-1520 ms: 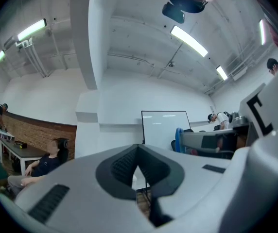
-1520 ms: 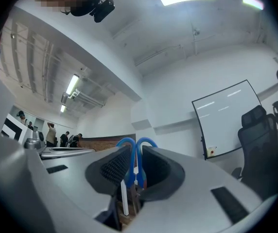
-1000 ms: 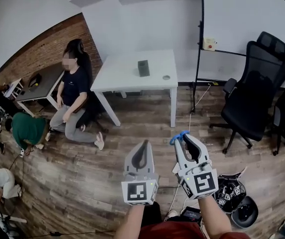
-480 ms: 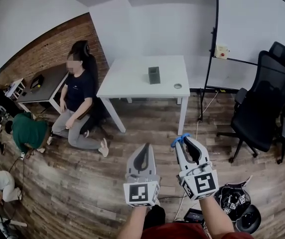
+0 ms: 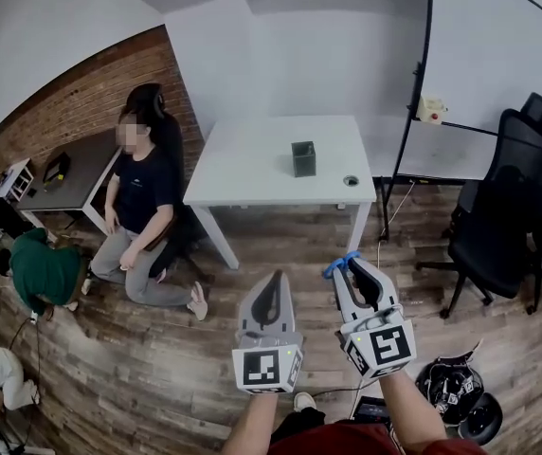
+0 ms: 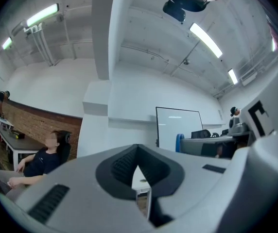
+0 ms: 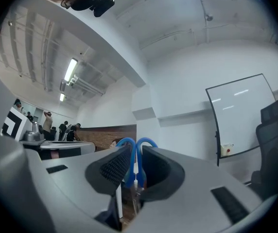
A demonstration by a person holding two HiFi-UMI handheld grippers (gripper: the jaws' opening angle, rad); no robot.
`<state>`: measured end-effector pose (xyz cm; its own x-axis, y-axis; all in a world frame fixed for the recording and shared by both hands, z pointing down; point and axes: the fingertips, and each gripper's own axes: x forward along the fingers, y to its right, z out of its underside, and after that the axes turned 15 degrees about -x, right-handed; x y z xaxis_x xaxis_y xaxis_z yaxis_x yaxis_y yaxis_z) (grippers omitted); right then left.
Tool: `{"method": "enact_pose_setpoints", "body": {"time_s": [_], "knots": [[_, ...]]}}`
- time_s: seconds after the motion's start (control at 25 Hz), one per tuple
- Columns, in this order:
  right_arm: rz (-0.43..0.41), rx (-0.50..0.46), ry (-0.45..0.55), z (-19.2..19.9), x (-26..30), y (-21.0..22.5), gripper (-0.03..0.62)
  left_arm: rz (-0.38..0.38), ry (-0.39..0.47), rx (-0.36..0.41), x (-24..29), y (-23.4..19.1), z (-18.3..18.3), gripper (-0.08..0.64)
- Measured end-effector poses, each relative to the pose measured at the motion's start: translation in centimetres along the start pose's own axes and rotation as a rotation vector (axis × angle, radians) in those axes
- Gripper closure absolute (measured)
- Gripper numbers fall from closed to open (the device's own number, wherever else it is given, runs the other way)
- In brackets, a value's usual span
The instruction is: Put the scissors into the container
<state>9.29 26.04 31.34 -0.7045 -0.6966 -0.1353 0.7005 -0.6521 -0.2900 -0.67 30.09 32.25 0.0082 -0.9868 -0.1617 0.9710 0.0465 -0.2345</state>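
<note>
Our right gripper [image 5: 352, 265] clamps the scissors [image 5: 340, 263]. Our left gripper [image 5: 273, 279] is closed and empty. The container [image 5: 303, 158] stands on the table [image 5: 243, 173], clear of its edges, across open floor [image 5: 280, 245].

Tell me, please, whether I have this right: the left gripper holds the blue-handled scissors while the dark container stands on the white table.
Not quite: it is the right gripper that holds the blue-handled scissors, as the right gripper view shows; the left gripper is shut on nothing. The dark container does stand on the white table.
</note>
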Motion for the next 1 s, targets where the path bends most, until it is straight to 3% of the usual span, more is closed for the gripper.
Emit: {"method": "enact_pose_setpoints", "body": {"time_s": [0.48,0.68,1.0], "knots": [[0.043,-0.038,-0.018,0.5,7.1,-1.6,0.511,0.023,0.006,0.042,4.3,-5.8,-0.6,0.558],[0.054,-0.04,-0.002,0.7,9.3,-0.4,0.511,0.025,-0.005,0.02,6.6,-6.4,-0.6,0.558],[0.061,0.008,0.003,3.7,13.9,2.9,0.511,0.024,0.0,0.067,12.5,-7.1,0.4,0.558]]}}
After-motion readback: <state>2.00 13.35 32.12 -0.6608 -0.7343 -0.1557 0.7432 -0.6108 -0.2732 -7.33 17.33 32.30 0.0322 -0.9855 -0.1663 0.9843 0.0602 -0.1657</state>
